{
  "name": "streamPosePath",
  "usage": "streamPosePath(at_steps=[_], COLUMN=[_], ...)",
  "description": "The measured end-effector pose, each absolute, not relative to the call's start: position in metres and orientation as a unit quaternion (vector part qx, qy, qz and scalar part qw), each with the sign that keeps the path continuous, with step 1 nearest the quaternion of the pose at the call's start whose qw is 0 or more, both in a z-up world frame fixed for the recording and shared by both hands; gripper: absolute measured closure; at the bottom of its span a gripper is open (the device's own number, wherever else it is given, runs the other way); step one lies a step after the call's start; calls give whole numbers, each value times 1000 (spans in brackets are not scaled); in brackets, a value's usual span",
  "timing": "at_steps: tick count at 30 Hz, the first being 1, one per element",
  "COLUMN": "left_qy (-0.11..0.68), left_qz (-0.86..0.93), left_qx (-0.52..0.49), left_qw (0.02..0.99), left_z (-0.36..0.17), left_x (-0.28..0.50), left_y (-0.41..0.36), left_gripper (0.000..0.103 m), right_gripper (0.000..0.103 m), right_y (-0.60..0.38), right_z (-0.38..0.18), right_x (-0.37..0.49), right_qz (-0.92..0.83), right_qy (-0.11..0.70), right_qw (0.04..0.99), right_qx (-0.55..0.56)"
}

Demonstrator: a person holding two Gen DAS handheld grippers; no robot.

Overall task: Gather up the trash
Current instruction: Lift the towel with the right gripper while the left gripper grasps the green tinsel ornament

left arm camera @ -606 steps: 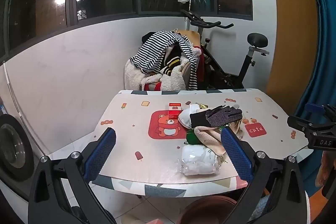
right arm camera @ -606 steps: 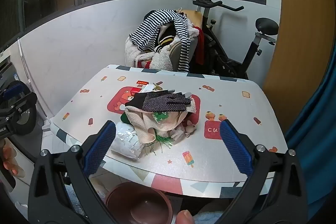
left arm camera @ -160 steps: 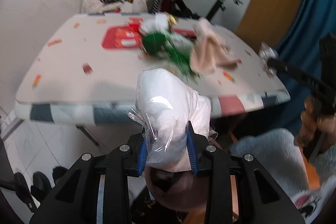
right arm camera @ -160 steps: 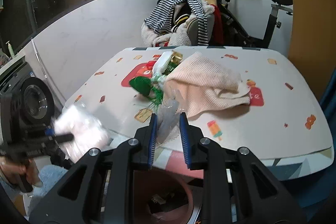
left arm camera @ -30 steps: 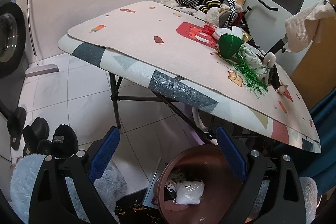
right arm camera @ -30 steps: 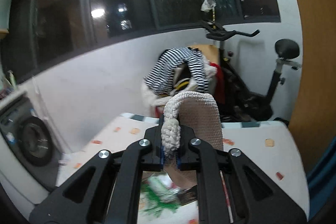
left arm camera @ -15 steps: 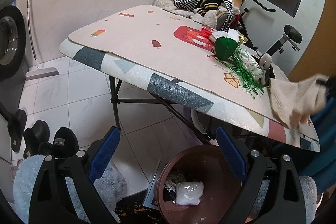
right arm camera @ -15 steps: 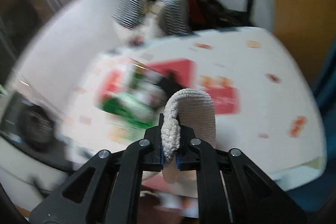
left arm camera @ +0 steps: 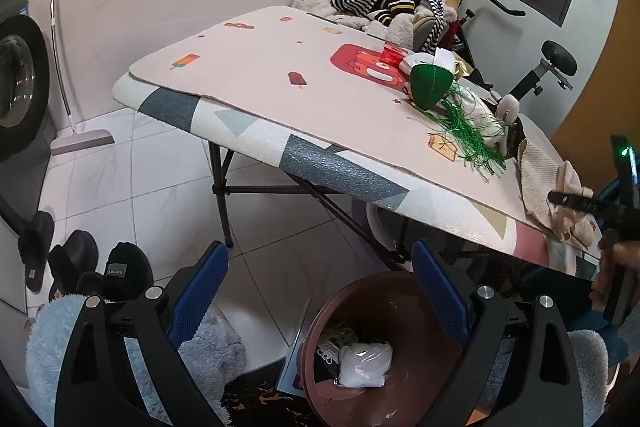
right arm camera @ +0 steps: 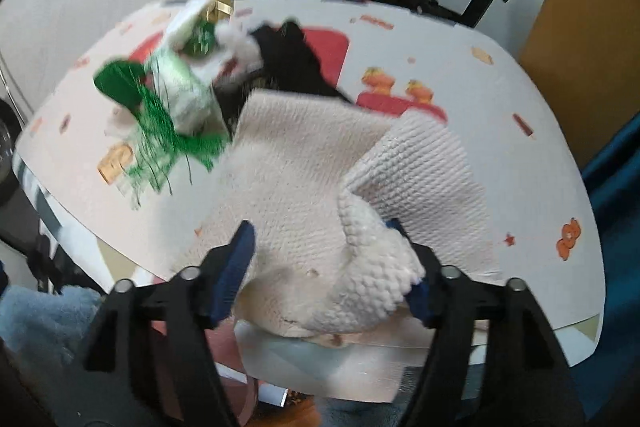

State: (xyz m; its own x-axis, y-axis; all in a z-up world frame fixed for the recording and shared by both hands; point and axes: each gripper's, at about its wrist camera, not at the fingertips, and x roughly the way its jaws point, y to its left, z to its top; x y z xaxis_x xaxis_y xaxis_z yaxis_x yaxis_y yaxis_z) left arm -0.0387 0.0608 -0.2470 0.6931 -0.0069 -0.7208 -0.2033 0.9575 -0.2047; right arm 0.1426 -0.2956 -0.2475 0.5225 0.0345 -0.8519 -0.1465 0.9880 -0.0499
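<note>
Low in the right wrist view, my right gripper is opening its jaws over the knitted cream cloth, which lies crumpled on the table's near edge, a fold still between the pads. Left of it sits green tinsel. My left gripper hangs wide and empty above the brown bin, where a white bag lies.

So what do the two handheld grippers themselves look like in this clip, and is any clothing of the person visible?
Both are alike: the left gripper and right gripper have matte black angular arms with silver bolt heads and flat blue textured pads. In the left wrist view the right gripper's black body carries a small green light. No cables show. Fluffy light blue fabric, apparently worn, lies below both.
</note>
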Motion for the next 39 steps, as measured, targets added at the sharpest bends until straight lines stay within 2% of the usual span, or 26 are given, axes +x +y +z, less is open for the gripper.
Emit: streamPosePath(at_steps=[3,6,8,10,12,13,14,15,18,28,35,36,39], left_qy=[390,390,391,392,391,390,388,385,382,363,373,372,374], left_qz=[54,53,52,50,49,49,49,49,47,22,-19,-27,-55], left_qx=[-137,-136,-137,-139,-140,-141,-141,-141,-144,-156,-203,-209,-218], left_qw=[909,909,908,908,908,909,910,911,912,918,905,904,900], left_z=[-249,-249,-250,-250,-249,-248,-246,-245,-240,-220,-205,-203,-198], left_x=[-38,-37,-36,-35,-33,-32,-31,-30,-25,2,51,62,94], left_y=[62,62,61,60,60,60,61,61,62,60,54,52,40], left_gripper=[12,12,12,12,12,12,12,12,12,12,13,15,29], right_gripper=[20,17,17,22,41,48,59,66,78,79,79,79,79], right_y=[-290,-296,-301,-302,-307,-312,-316,-322,-335,-373,-368,-364,-351], right_z=[-261,-263,-264,-264,-262,-261,-260,-258,-248,-120,-101,-104,-114], right_x=[145,147,148,148,145,145,145,145,145,131,133,134,132], right_qz=[37,40,49,55,47,39,36,39,58,88,80,84,92], right_qy=[489,488,492,489,484,483,483,483,487,313,299,306,320], right_qw=[866,868,866,868,871,873,873,873,871,943,946,943,937], right_qx=[-95,-86,-71,-74,-68,-63,-59,-50,-16,76,98,104,105])
